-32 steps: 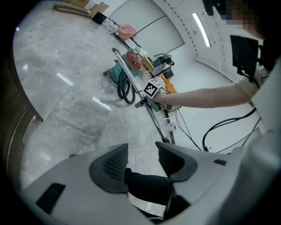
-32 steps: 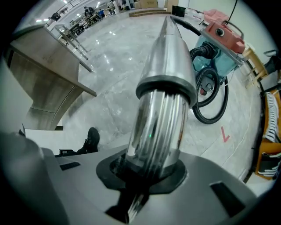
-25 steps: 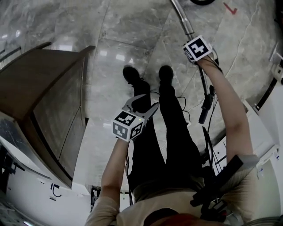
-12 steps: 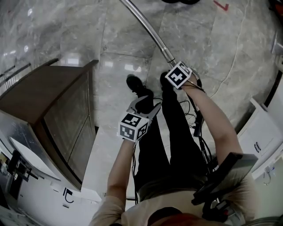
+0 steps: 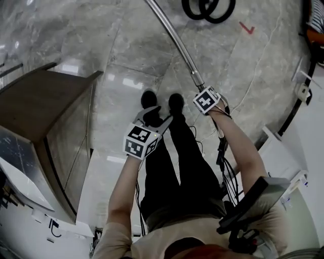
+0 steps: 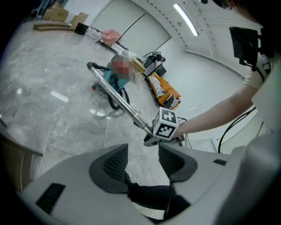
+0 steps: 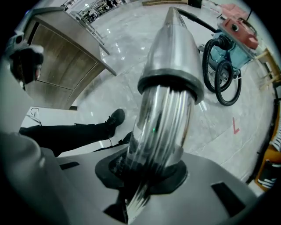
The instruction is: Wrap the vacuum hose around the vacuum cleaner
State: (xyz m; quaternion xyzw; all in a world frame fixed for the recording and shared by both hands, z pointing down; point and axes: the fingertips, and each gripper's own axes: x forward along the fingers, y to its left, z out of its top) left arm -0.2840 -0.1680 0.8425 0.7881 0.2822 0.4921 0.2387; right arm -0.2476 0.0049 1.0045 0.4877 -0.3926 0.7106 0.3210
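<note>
My right gripper (image 5: 200, 87) is shut on the lower end of the vacuum's chrome wand (image 5: 172, 35), which slants up and away across the floor. In the right gripper view the wand (image 7: 164, 101) fills the space between the jaws of that gripper (image 7: 145, 169). Far along it lie the black hose coils (image 7: 221, 81) beside the teal and red vacuum cleaner (image 7: 232, 37). The hose coils (image 5: 207, 9) also show at the head view's top edge. My left gripper (image 5: 153, 114) stands open and empty above the person's shoes. Its jaws (image 6: 142, 162) are apart, with the wand (image 6: 118, 94) beyond them.
A wooden cabinet (image 5: 45, 106) stands at the left on the marble floor. The person's legs and shoes (image 5: 162, 101) are below both grippers. Black cables (image 5: 225, 167) hang by the right arm. White units (image 5: 283, 146) line the right side.
The right gripper with the wand has come nearer to the shoes and the left gripper. The hose coils have entered the view at the top. The left gripper has stayed open.
</note>
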